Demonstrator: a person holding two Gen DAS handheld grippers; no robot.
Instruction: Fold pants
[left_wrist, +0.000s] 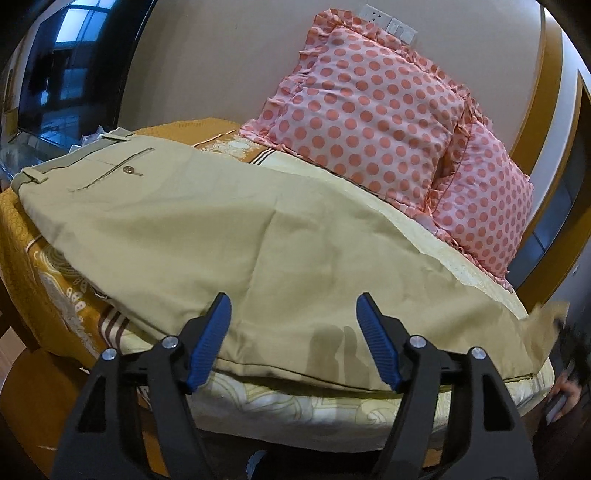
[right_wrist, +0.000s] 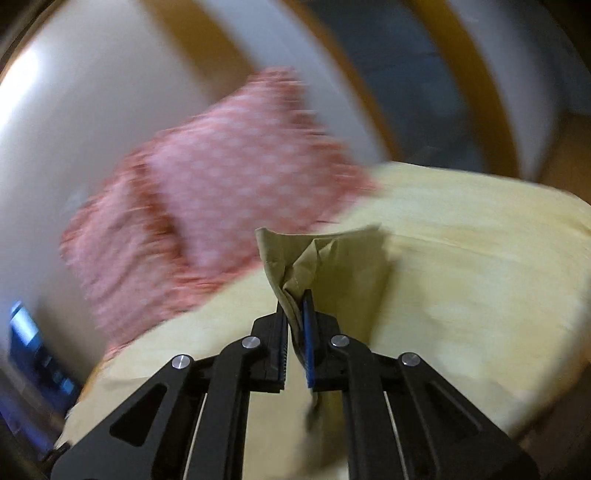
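Beige pants (left_wrist: 192, 229) lie flat across the bed, waistband and a buttoned back pocket (left_wrist: 127, 168) at the far left, legs running right. My left gripper (left_wrist: 293, 314) is open and empty, just above the pants' near edge. My right gripper (right_wrist: 295, 306) is shut on a bunched end of the pants (right_wrist: 325, 258) and holds it above the bed; this view is blurred by motion. The lifted end shows blurred at the right edge of the left wrist view (left_wrist: 550, 314).
Two pink polka-dot pillows (left_wrist: 369, 110) stand against the wall behind the pants, also in the right wrist view (right_wrist: 221, 184). The bed has a yellow and orange patterned cover (left_wrist: 55, 266). A dark television (left_wrist: 62, 74) stands at the far left.
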